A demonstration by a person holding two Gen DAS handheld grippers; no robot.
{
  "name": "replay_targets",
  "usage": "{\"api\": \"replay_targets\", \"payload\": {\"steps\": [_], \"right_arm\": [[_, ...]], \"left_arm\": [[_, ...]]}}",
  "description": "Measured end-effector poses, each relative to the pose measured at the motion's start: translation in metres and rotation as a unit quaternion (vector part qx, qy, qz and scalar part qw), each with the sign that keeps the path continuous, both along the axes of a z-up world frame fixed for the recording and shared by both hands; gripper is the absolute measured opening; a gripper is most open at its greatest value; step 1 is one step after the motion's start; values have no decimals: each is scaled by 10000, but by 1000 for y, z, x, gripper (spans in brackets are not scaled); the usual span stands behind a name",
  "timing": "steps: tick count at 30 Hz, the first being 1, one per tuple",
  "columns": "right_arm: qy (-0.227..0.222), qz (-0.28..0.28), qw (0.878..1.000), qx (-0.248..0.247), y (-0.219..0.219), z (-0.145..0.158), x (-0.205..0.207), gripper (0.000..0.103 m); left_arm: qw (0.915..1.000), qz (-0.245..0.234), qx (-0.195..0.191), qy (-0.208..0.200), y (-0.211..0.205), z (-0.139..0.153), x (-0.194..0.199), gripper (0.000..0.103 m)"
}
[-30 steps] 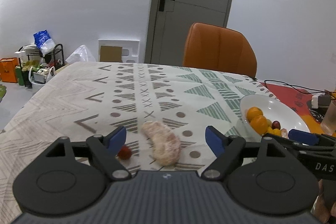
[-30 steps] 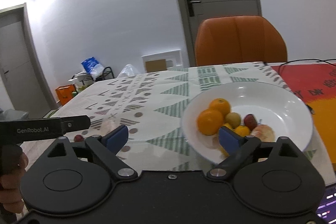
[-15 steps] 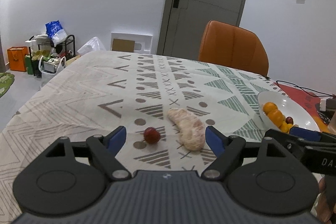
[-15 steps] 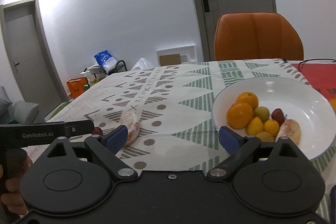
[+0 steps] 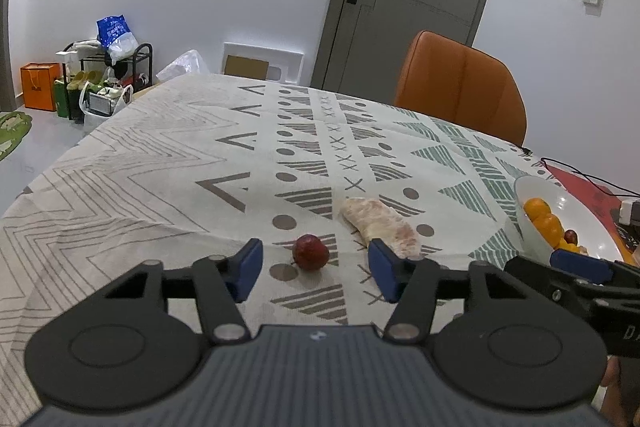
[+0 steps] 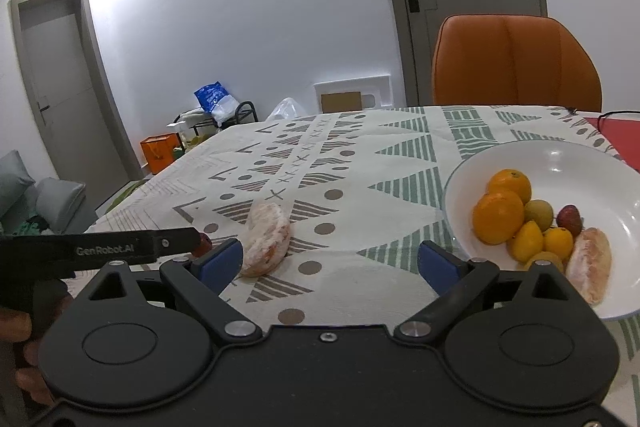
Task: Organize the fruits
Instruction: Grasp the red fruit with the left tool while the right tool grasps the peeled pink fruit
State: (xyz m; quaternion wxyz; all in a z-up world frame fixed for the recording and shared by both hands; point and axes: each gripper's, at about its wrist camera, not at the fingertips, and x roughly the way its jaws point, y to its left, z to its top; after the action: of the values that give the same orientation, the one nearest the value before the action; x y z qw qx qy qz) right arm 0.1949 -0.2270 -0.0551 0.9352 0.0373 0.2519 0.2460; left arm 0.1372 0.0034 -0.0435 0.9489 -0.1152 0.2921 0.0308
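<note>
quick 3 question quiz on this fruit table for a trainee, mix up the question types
1. True or false: the small red fruit lies on the tablecloth, with the left tongs open around it and not touching it.
2. Which loose piece lies nearer the white bowl? A) the small red fruit B) the peeled citrus piece
3. Fill in: behind the table stands an orange ____.

Key
1. True. The pads stand clear on both sides, and the jaws have just been closing.
2. B
3. chair
</note>
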Motion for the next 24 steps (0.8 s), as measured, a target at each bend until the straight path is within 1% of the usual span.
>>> {"api": "replay_targets", "payload": {"steps": [6, 12, 18, 20, 21, 22, 24], "right_arm": [[24, 38, 10000, -32, 6, -1, 6, 95], [36, 58, 10000, -44, 9, -1, 10, 95], [63, 81, 9999, -72, 14, -1, 15, 94], [70, 99, 9999, -96, 17, -1, 16, 94], [76, 112, 9998, -112, 18, -1, 17, 94], [83, 127, 9998, -124, 19, -2, 17, 94], [89, 139, 9998, -134, 21, -2, 18, 94]], "left_arm": [[10000, -30, -27, 60, 1, -5, 7, 50], [9999, -24, 13, 113, 1, -10, 15, 49], [9998, -27, -39, 199, 4, -16, 22, 39], [9998, -30, 16, 188, 3, -17, 23, 33], [9998, -47, 23, 194, 4, -17, 23, 24], [9998, -77, 5, 199, 4, -16, 23, 22], [9998, -98, -9, 170, 5, -16, 21, 22]]}}
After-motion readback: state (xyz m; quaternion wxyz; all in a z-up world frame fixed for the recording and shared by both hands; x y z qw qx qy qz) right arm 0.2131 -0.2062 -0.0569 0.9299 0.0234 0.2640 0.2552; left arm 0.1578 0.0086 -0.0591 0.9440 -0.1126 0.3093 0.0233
